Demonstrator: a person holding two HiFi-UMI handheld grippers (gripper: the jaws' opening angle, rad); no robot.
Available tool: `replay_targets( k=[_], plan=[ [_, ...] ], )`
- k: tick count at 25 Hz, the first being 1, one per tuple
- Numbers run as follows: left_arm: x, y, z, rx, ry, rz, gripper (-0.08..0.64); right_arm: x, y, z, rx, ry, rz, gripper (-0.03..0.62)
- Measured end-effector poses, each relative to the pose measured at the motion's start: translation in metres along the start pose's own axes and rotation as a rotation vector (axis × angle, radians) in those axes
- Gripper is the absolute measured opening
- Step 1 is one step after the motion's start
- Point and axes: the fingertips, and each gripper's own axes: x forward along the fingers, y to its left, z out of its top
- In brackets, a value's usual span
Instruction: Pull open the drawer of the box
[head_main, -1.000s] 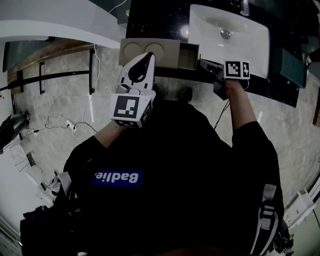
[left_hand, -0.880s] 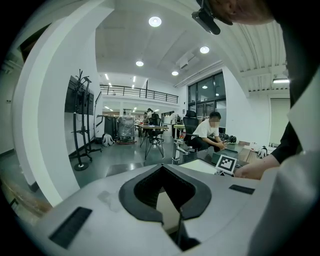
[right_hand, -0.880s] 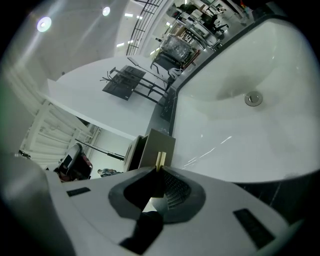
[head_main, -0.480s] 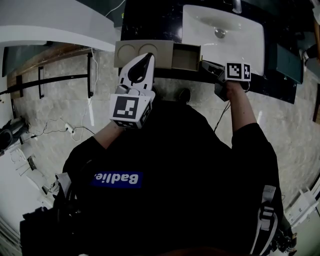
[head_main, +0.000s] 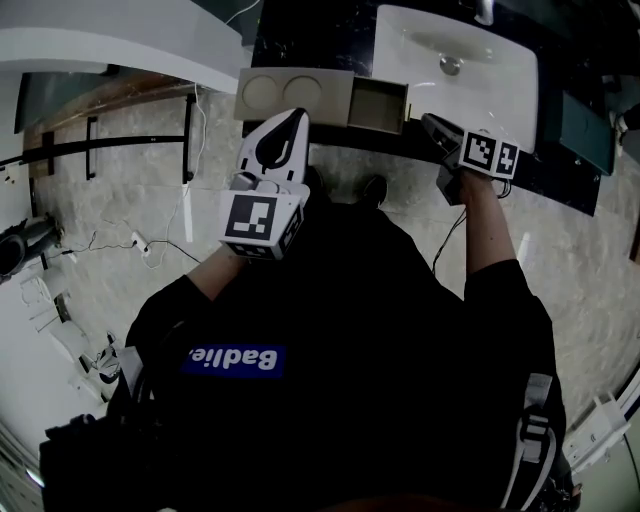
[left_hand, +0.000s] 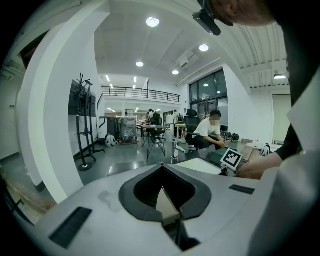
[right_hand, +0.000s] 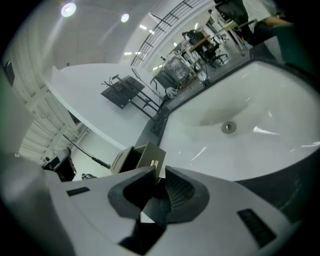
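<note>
Drawer (head_main: 378, 105) stands open; right claw (head_main: 429, 123) released beside it, left claw (head_main: 291, 113) clenched empty (shirt (head_main: 235, 356) reads "Badlie.").

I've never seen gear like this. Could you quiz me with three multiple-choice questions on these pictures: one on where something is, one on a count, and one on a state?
1. Which gripper is nearer the drawer?
A. the left one
B. the right one
C. both equally near

2. How many circles mark the top of the box?
A. one
B. four
C. two

3. The drawer is
A. pulled out
B. pushed fully in
C. removed and lying on the floor

Answers:
1. B: the right gripper sits just off the drawer's front, while the other is held by the box's middle.
2. C: two circles lie side by side on the lid.
3. A: the drawer sticks out of the box's end toward the sink, with its inside showing.
</note>
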Motion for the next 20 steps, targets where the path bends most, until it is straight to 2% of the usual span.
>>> replay_targets(
  k=[4, 8, 14, 20],
  plan=[
    [-0.017, -0.012, -0.001, 0.013, -0.01, 0.003, -0.015, -0.026, 0.021, 0.008, -0.1, -0.143, -0.1, 0.038],
    [-0.031, -0.016, 0.001, 0.026, -0.032, -0.015, -0.015, -0.03, 0.069, 0.006, -0.216, -0.24, -0.125, 0.038],
    [-0.062, -0.009, 0.001, 0.051, -0.101, -0.103, -0.015, -0.016, 0.14, -0.019, -0.283, -0.275, -0.102, 0.038],
    [-0.115, 0.029, -0.002, 0.032, -0.19, -0.147, -0.015, 0.009, 0.216, -0.06, -0.363, -0.295, -0.13, 0.038]
  ],
)
